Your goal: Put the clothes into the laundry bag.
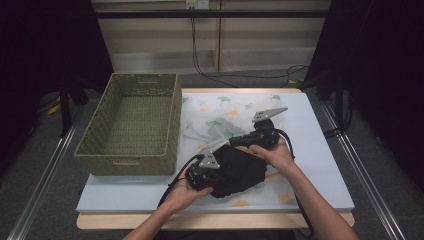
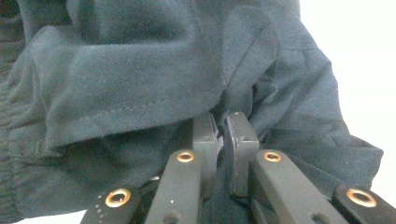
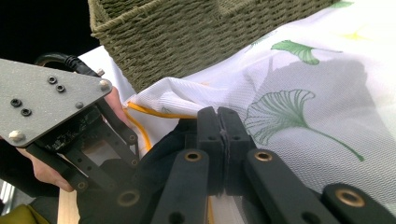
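Both the left gripper (image 1: 216, 176) and right gripper (image 1: 239, 143) were pinched tight on the dark garment (image 1: 239, 171) lying bunched on the leaf-print mesh laundry bag (image 1: 220, 115), so next it probably needed lifting together.

One dark garment (image 1: 239, 170) lies at the surface's (image 1: 320, 150) six o'clock. One woven basket (image 1: 131, 125) sits at nine o'clock. One leaf-printed white mesh bag (image 1: 220, 117) is spread at centre. Two tools: left tool (image 1: 212, 172), right tool (image 1: 237, 142).
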`<control>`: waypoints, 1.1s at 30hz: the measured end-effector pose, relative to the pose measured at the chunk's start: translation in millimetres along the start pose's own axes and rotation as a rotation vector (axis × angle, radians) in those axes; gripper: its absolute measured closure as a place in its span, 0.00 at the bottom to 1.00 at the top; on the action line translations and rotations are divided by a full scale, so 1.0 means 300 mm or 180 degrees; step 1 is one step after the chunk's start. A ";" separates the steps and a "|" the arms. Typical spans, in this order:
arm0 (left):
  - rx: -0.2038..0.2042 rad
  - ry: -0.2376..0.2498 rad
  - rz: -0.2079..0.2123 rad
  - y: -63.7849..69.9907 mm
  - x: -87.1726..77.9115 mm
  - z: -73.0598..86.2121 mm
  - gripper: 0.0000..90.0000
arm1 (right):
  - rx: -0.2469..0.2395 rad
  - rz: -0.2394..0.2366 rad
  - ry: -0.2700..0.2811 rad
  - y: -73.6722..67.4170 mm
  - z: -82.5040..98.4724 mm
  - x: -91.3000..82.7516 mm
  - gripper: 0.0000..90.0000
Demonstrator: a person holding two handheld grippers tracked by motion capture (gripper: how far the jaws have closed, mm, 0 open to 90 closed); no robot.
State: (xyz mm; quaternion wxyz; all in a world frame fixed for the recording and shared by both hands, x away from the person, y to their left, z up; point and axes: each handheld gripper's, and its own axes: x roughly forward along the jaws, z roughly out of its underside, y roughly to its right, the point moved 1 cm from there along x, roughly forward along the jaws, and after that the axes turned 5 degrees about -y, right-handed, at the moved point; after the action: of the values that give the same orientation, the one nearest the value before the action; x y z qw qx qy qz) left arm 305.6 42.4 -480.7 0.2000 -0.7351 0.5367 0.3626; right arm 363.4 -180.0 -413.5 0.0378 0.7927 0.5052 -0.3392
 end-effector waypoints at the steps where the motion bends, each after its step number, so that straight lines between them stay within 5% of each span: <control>1: -0.0023 -0.0003 0.0010 -0.001 -0.001 -0.001 0.94 | -0.0005 -0.0002 0.0017 0.000 -0.002 -0.003 0.99; 9: -0.0081 0.0090 -0.0011 -0.002 -0.009 -0.026 0.94 | 0.0001 0.0077 0.0022 0.000 0.000 -0.002 1.00; 33: -0.0282 0.0235 -0.0094 -0.059 -0.006 -0.091 0.95 | 0.0093 -0.0041 -0.0028 0.011 0.000 -0.002 1.00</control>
State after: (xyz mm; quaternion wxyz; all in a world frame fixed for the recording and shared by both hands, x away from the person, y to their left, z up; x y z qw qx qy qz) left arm 330.4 31.0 -463.1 0.1526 -0.7640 0.5163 0.3556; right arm 366.0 -182.1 -414.1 0.0262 0.7883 0.5052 -0.3502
